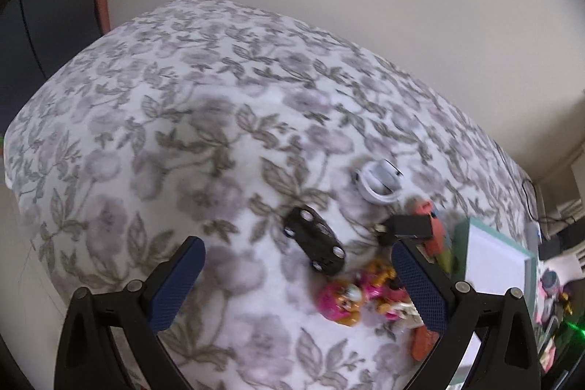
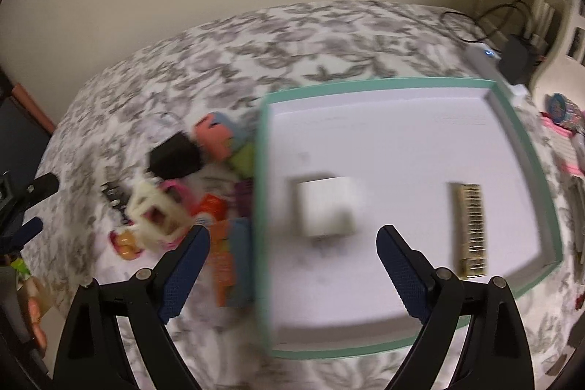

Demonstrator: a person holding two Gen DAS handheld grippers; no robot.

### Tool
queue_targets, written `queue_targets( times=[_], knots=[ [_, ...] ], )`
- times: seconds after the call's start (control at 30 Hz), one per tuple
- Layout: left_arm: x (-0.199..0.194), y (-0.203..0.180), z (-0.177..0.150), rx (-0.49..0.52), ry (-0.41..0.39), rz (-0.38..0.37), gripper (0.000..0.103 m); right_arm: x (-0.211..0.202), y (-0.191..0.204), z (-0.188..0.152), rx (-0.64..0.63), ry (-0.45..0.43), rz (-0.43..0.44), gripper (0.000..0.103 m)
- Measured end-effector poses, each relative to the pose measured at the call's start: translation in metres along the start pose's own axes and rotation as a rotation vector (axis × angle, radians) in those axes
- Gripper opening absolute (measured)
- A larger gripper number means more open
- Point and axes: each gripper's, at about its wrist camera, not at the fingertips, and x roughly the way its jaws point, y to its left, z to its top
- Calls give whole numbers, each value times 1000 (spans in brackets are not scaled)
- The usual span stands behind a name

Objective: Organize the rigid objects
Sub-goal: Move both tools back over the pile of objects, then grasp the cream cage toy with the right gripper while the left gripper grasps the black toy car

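My left tool (image 1: 298,275) hangs with its blue-padded fingers spread wide and nothing between them, over the grey floral bedspread (image 1: 175,119), and my right tool (image 2: 292,265) is just as wide and empty above the shallow teal-rimmed white cardboard tray (image 2: 526,170). The tray already holds a small white cube-shaped block (image 2: 325,207) and a narrow gold ribbed bar (image 2: 471,229), well apart from each other. The rest of the pile lies on the bed beside the tray's left wall: a black toy car (image 1: 316,240), a white plastic ring-shaped piece (image 1: 378,183), a black rectangular plug-like block (image 1: 409,225) and some pink and gold wrapped figures (image 1: 347,302). My worry is the soft bed: I judge that pressing down on the car would sink it into the cover, so the pads could close on fabric instead, or it could roll off on its wheels. The pile is tight, so a wide approach may nudge neighbours. The tray is light and could slide or tip if my right tool bumps its rim. The right view is smeared, so the finer detail there is uncertain.
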Motion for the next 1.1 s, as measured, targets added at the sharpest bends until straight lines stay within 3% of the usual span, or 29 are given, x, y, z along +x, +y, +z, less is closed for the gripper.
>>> queue_targets(
  times=[0.13, 0.37, 0.83, 0.93, 1.1],
  knots=[
    [6, 10, 4, -11, 18, 9, 103, 7, 28, -1, -40, 0, 50, 93],
    [31, 13, 8, -20, 110, 7, 103, 27, 67, -3, -125, 31, 54, 93],
    [87, -5, 6, -3, 232, 5, 102, 50, 86, 6, -146, 46, 72, 93],
    [95, -7, 3, -6, 252, 2, 95, 51, 90, 4, -159, 47, 70, 90],
    [103, -9, -1, 8, 264, 8, 86, 49, 92, 3, -172, 39, 91, 78]
  ],
)
